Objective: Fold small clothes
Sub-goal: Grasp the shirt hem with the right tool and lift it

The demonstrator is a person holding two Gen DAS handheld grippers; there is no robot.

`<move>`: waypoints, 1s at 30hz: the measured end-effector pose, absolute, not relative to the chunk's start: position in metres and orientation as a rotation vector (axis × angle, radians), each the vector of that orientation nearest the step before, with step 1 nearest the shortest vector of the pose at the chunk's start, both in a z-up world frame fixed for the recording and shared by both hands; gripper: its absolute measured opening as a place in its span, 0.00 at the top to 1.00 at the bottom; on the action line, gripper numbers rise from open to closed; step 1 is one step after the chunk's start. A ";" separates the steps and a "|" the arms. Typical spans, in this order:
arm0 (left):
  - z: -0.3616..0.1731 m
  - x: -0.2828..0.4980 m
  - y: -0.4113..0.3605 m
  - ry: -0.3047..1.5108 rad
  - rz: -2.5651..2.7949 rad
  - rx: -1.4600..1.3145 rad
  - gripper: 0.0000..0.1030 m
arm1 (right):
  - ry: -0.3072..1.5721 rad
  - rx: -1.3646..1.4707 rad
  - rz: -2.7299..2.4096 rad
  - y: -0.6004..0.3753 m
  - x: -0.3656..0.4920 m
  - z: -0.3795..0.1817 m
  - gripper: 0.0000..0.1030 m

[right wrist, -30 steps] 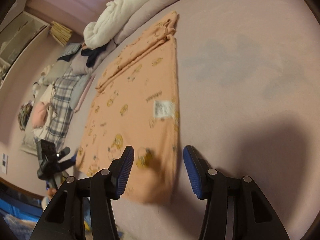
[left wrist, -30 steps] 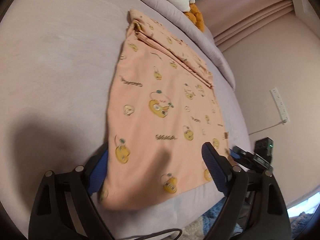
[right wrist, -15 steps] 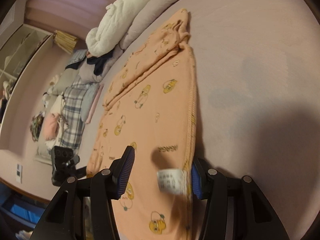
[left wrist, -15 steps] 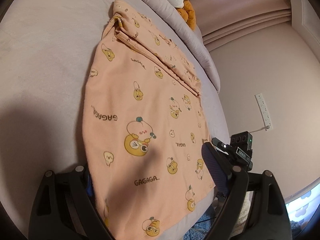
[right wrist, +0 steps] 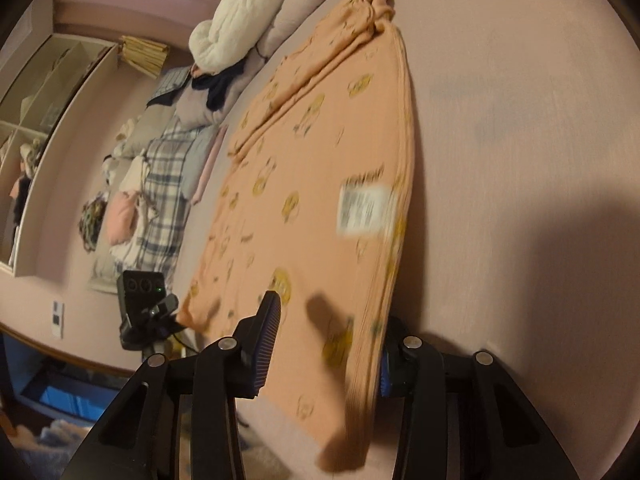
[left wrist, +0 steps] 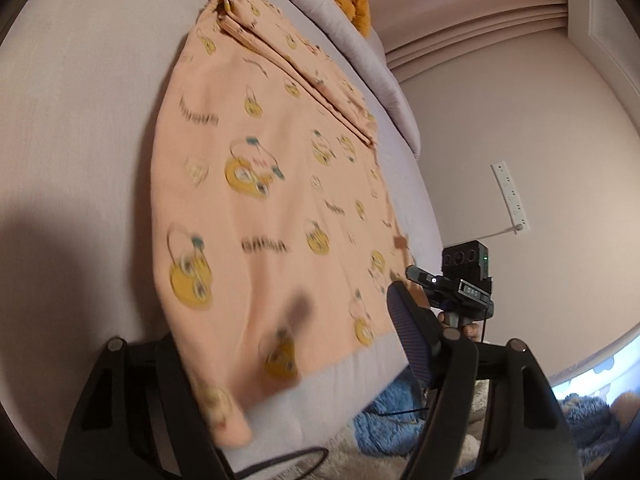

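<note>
We hold both grippers, left and right, spread wide over the peach garment's near edge on the bed.

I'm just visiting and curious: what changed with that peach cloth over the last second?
Both grippers moved in over the cloth's near edge and back a little; the left gripper and right gripper each straddle a near corner, jaws open, nothing gripped. The white label slid toward the right camera, then away. The cloth's far folded end stayed put on the bed.
</note>
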State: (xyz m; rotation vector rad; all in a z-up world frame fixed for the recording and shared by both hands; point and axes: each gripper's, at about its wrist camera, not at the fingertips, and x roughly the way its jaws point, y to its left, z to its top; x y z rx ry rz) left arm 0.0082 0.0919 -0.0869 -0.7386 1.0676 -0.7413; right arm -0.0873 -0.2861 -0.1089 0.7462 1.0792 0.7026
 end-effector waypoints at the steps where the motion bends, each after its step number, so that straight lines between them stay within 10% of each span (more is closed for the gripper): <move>1: -0.087 0.006 0.091 1.066 -0.741 -0.741 0.33 | 1.078 0.749 0.703 -0.284 -0.089 -0.109 0.59; 10: -0.097 0.010 0.094 1.098 -0.640 -0.762 0.70 | 1.044 0.677 0.667 -0.268 -0.093 -0.100 0.61; 15: -0.102 0.010 0.097 1.103 -0.584 -0.781 0.88 | 1.047 0.653 0.661 -0.261 -0.100 -0.105 0.91; 30: -0.075 0.010 0.099 0.911 -0.741 -0.847 0.91 | 0.863 0.703 0.731 -0.259 -0.104 -0.072 0.94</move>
